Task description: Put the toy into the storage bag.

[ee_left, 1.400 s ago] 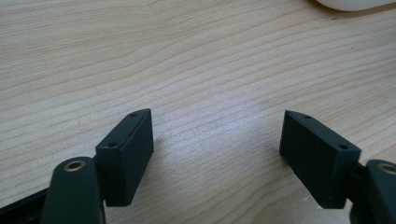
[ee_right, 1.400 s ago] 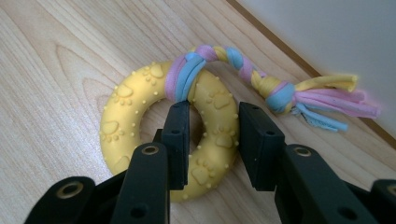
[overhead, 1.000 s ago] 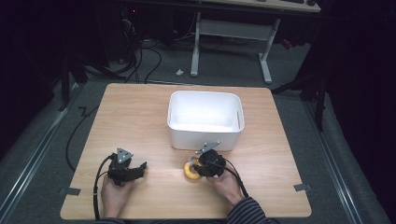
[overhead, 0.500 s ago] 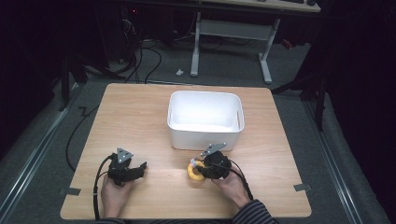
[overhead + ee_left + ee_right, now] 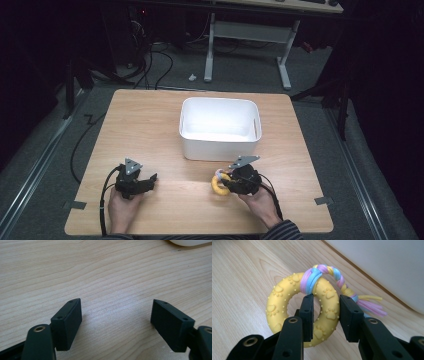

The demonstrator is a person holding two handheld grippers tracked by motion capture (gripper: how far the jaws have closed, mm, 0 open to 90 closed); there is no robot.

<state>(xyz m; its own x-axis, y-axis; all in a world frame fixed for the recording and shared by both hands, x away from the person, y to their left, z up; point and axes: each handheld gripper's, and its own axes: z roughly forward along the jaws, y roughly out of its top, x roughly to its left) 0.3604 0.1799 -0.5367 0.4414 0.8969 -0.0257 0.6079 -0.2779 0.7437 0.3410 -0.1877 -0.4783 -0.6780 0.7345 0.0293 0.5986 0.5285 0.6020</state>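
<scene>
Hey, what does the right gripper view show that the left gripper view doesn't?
Right gripper view: a yellow ring toy with paw prints and a braided rope tied on, the right gripper shut on one side of the ring, one jaw through its hole. Left gripper view: the left gripper open, with bare wood between its jaws. Both: the wooden table and a bit of the white bin.

The high view is dim at its borders: the floor [image 5: 45,150] and background fall to near black, while overhead light falls on the bench [image 5: 150,130]. The tub [image 5: 220,127] interior is overexposed, with detail lost. Both gripper views are bright and evenly lit. Soft shadows lie beneath the jaws. Near jaw parts at the lower edge are slightly out of focus.
</scene>
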